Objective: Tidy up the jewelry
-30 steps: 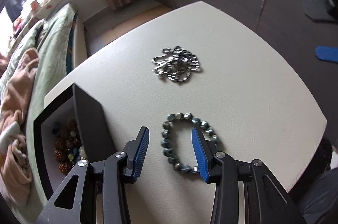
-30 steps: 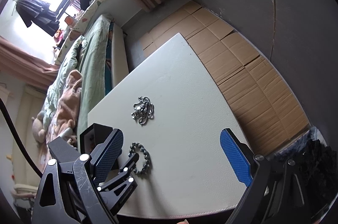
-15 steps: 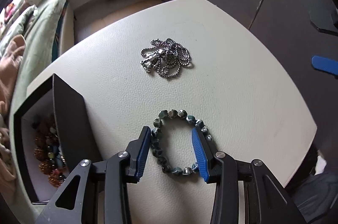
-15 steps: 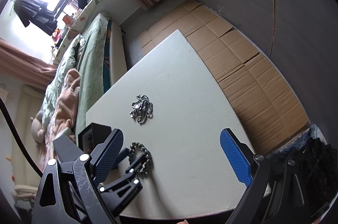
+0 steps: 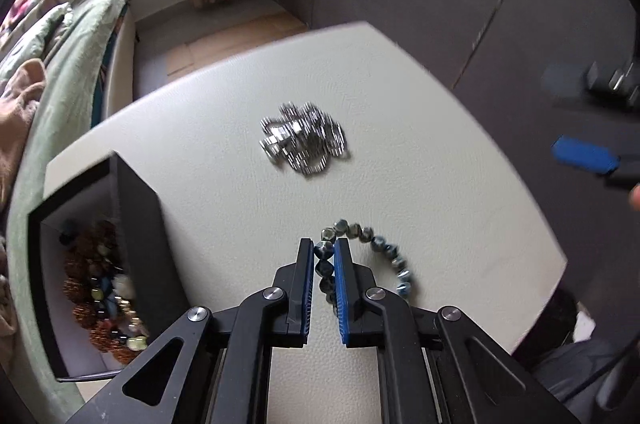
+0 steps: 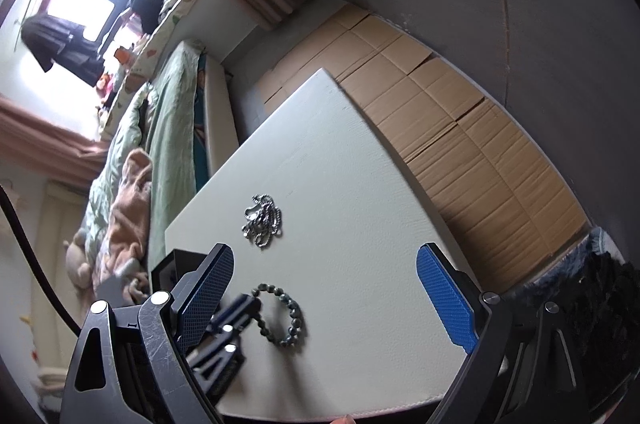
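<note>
The left tool (image 5: 323, 251), its jaws closing on one side of the beaded bracelet (image 5: 362, 256) lying on the bench (image 5: 440, 184) just ahead, may drop the slick beads on lifting toward the box (image 5: 132, 244) beside it, while farther off the right tool (image 6: 324, 288) hangs spread and empty.

White table (image 5: 460, 192), chain (image 5: 304, 142), bracelet (image 5: 384, 256), box (image 5: 140, 224)

Glossy beaded bracelet (image 5: 384, 252), shiny metal chain (image 5: 304, 142), matt grained white table (image 5: 440, 184).
</note>
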Demonstrator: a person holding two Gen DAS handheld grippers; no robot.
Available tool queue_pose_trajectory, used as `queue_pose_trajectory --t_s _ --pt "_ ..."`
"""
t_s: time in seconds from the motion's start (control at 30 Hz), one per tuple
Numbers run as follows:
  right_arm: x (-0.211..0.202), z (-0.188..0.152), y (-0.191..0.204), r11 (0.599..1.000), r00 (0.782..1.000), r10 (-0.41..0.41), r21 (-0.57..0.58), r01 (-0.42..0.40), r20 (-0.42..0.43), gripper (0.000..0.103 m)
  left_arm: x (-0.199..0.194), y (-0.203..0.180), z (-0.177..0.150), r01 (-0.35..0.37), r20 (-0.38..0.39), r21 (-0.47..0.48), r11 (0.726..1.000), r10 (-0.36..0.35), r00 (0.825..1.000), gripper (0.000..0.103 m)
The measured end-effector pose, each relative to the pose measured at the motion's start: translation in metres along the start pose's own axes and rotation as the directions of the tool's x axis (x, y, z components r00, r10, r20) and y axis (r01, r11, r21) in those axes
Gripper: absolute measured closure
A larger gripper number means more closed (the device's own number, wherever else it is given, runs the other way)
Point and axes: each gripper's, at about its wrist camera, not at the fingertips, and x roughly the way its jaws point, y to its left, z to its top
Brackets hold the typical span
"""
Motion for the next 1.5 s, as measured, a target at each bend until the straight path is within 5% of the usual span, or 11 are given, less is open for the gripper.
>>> queue_pose_trajectory --t_s 0.2,0.77,1.13,1.33,1.5 --pt "0.017 -0.002 0.019 0.998 1.0 -0.008 -0.061 0.007 -0.016 0.01 -0.033 0.021 0.01 0.055 0.097 -0.085 0.995 -0.047 0.994 0.093" --pt "0.081 -0.008 0.053 0.992 0.988 0.123 -0.03 -0.127 -0.097 0.053 -0.111 0.077 0.017 0.147 0.355 -0.228 0.963 -0.058 0.933 0.093" --pt "0.134 -0.006 0.073 1.0 0.99 0.024 -0.015 -0.026 -0.135 0.053 -0.123 0.124 0.009 0.151 0.379 -0.337 0.929 -0.012 0.925 0.093" --pt "0.146 0.003 0.095 0.993 0.993 -0.063 -0.103 0.053 -0.101 0.053 -0.12 0.138 0.004 0.137 0.369 -0.378 0.916 0.014 0.929 0.093" --pt "0.159 0.003 0.125 0.95 0.978 -0.199 -0.258 0.177 -0.062 0.053 -0.119 0.142 0.002 0.13 0.365 -0.397 0.909 0.027 0.931 0.093"
